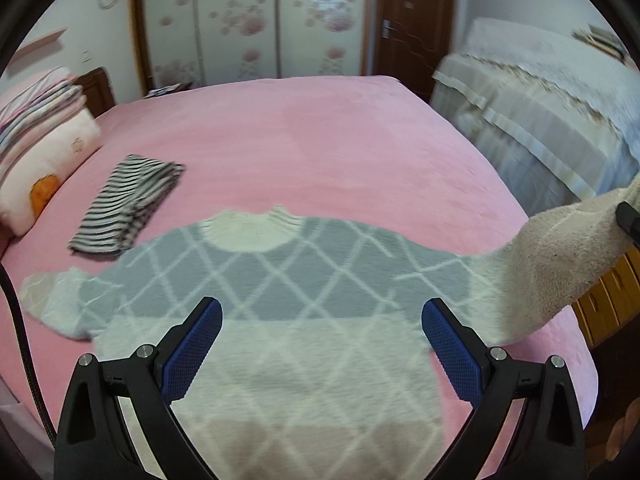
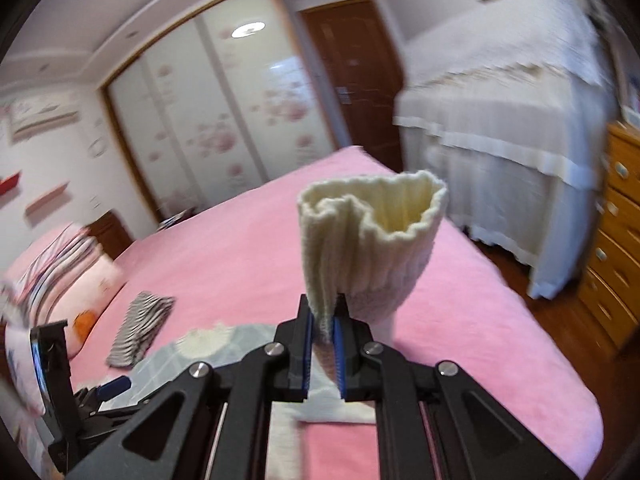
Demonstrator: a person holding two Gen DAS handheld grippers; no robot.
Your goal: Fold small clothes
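A small sweater, grey with a white diamond pattern on top and cream below, lies flat on the pink bed, collar away from me. My left gripper is open and empty, its blue pads spread just above the sweater's middle. My right gripper is shut on the sweater's right sleeve near its ribbed cream cuff and holds it lifted off the bed. In the left wrist view the lifted sleeve rises to the right edge. The other sleeve lies flat at the left.
A folded black-and-white striped garment lies on the bed at the left, also seen in the right wrist view. Pillows sit at the far left. A covered piece of furniture and a wooden dresser stand right of the bed.
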